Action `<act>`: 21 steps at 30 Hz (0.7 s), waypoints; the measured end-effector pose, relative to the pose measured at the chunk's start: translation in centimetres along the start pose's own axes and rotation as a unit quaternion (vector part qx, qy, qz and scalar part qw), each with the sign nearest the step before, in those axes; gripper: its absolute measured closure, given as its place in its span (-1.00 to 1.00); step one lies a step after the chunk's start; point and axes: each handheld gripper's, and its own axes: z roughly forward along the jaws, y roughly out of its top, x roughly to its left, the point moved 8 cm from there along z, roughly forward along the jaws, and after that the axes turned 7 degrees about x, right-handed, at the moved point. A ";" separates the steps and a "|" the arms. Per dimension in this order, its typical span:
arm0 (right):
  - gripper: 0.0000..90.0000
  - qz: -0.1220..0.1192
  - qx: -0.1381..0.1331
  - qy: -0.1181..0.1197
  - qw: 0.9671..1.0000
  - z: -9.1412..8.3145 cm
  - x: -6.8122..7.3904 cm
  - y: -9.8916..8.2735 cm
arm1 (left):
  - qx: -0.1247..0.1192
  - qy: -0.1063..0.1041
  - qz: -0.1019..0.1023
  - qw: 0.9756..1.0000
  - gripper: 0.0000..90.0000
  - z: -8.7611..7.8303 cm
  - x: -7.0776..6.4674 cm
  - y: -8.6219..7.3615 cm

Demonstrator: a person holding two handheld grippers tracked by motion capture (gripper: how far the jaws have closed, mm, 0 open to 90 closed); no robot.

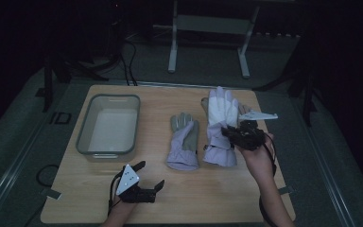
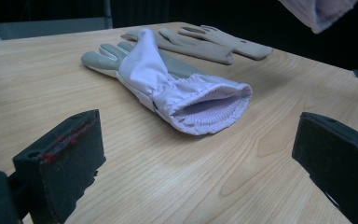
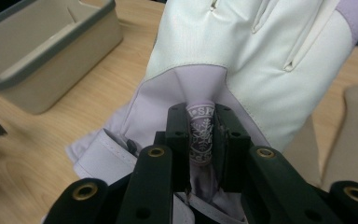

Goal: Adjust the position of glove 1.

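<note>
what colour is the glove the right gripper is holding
White with pale lilac at the cuff; the glove shows best in the right gripper view, pinched by the right gripper.

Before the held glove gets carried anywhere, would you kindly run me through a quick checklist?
1. Right gripper fingers clamped on the white-and-lilac glove: ok.
2. Grip sits on a logo tab near the cuff, a small fold of fabric: security cannot tell.
3. Grey bin has nothing in it: ok.
4. Grey-palmed glove lies flat on the table, apart from the held one: ok.
5. Left gripper open, holding nothing, low over the table's near edge: ok.
6. Held glove fully lifted off the table: cannot tell.
</note>
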 end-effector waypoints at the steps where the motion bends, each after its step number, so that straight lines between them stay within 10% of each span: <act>1: 0.73 -0.002 0.000 0.000 1.000 0.2 0.3 0.3 | 0.000 0.000 0.000 1.000 -0.95 0.0 0.0 0.0; 12: 0.73 -0.015 0.009 0.006 1.000 3.8 4.1 3.5 | 0.000 -0.002 0.001 1.000 -0.95 0.0 0.0 0.0; 21: 0.73 0.008 0.041 0.021 0.999 8.5 6.5 2.6 | -0.001 -0.005 0.000 1.000 -0.95 0.0 -0.1 0.0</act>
